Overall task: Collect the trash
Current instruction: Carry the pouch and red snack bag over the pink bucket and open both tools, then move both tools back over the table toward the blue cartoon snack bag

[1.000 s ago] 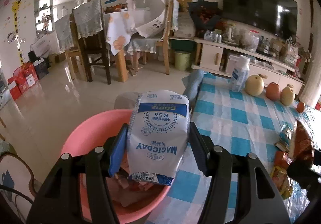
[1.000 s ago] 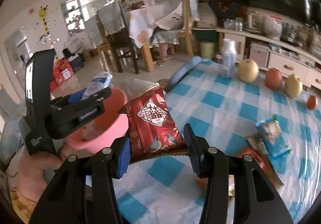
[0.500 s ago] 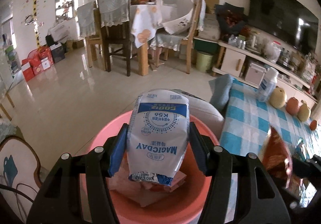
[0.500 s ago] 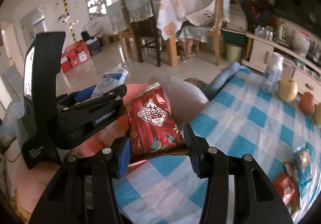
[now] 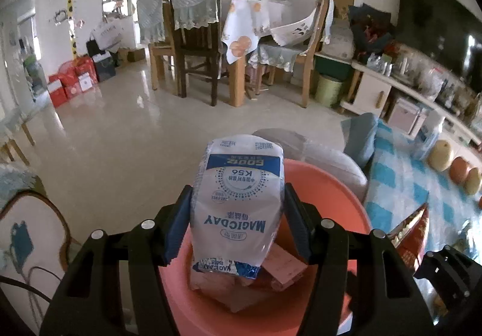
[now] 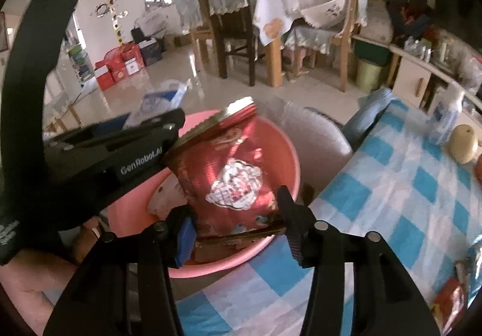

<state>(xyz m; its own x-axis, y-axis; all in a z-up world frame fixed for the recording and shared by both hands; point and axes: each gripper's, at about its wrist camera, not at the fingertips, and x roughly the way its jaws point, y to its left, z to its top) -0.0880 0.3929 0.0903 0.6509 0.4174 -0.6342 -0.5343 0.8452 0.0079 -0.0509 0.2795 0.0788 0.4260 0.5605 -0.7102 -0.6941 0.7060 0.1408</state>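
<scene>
My left gripper [image 5: 238,226] is shut on a white and blue MAGICDAY packet [image 5: 238,203] and holds it over a pink basin [image 5: 337,197] with paper scraps in it. My right gripper [image 6: 236,221] holds a red snack bag [image 6: 226,176] between its pads, tilted over the same pink basin [image 6: 280,137]. The left gripper's black body [image 6: 114,155] shows at the left of the right wrist view, with the white packet [image 6: 162,98] behind it. The red bag's edge [image 5: 412,233] shows at the right of the left wrist view.
A table with a blue checked cloth [image 6: 406,185] lies to the right, with fruit [image 6: 464,143], a bottle [image 6: 449,119] and more wrappers [image 6: 449,297] on it. A grey stool [image 6: 316,140] stands behind the basin. Dining chairs and a table [image 5: 235,44] stand across the tiled floor.
Both grippers have swung left, away from the table, and now hang over the pink basin. The red bag has tipped forward over the basin. Both still hold their packets.
</scene>
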